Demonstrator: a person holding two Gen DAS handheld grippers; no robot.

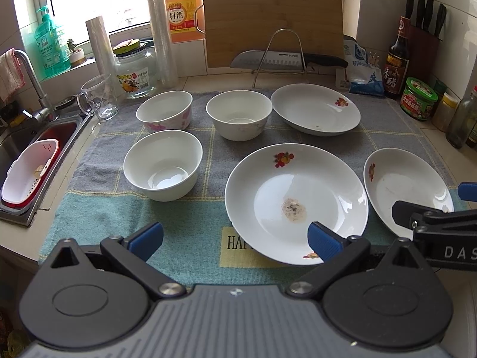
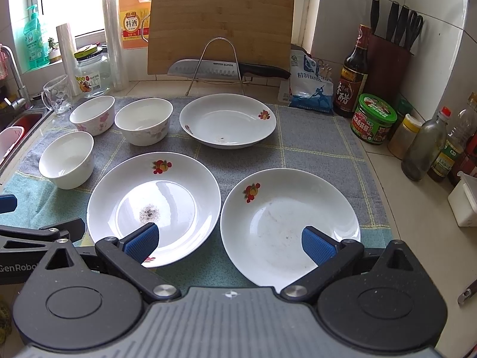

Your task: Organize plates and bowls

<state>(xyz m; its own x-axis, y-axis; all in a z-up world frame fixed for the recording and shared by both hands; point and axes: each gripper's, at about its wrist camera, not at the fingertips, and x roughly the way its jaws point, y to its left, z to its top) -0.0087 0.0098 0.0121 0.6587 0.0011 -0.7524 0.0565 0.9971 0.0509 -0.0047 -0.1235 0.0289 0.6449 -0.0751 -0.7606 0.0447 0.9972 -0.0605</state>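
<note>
Fingers spread wide on both grippers, level

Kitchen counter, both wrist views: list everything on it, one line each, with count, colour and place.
Round ceramic plates: 3, white with fruit decals; two near, one at back.
Ceramic bowls: 3, white, two pink-flowered; left on towel.
Checked towel: 1, grey and teal; under the dishes.
Bamboo cutting board: 1, tan; upright at the wall.
Kitchen knife: 1, steel with black handle; on wire rack.
Clear glass mug: 1; by the sink.
Glass jar: 1, clear; back left.
Cooking wine jug: 1, orange; window sill.
Vinegar bottle: 1, dark; right.
Green-lidded jar: 1; right.
Knife block: 1, dark red; right corner.
Left gripper: open, empty.
Right gripper: open, empty.
</note>
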